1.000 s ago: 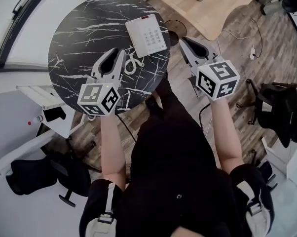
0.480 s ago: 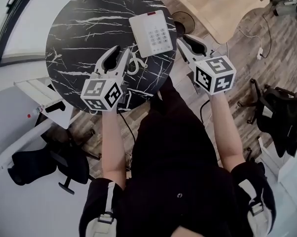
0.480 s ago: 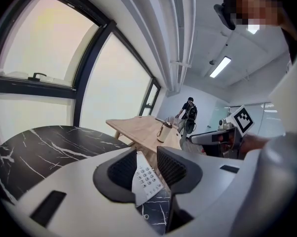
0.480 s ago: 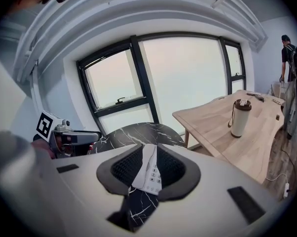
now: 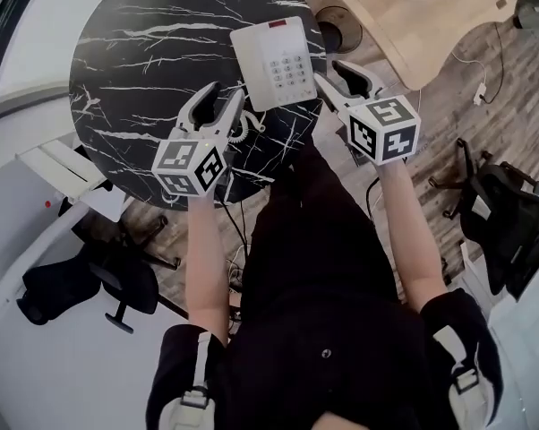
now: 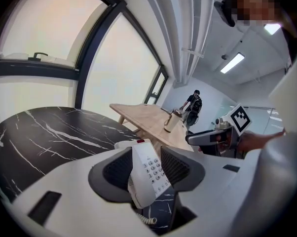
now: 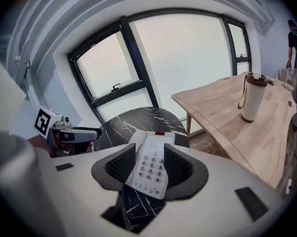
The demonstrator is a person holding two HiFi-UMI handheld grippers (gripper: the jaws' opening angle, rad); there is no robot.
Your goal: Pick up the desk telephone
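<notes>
Since a second ago the left gripper (image 5: 225,95) and the right gripper (image 5: 332,70) have both come down and closer to the desk telephone (image 5: 274,61), and their jaws have just been opening.

Nearest, two bare forearms (image 5: 207,267) reach out over a dark lap. The left gripper's jaws stand apart with nothing pressed between them, and its tips are over the one coiled cord (image 5: 244,125), just short of the telephone's near left corner. The right gripper's jaws are likewise spread and grip nothing, its tips just beside the telephone's near right edge, at the desk's rim. In each gripper view the telephone shows in the gap between the pads, untouched by them.

The single desk telephone, white with a grey keypad and a red patch at its far end, lies flat near the right edge of the round desk (image 5: 144,52), whose top is black marble with white veins.

Around it the floor (image 5: 457,124) is grey wood planking with one white cable (image 5: 474,65) trailing across it. Two black office chairs (image 5: 507,231) stand on it, one at each side of the person.

Beyond is a second, pale wooden desk (image 5: 404,34) carrying one flask (image 7: 252,98) with a loop strap. Tall dark-framed windows (image 7: 188,43) close the room, and one person (image 6: 193,104) stands far off.
</notes>
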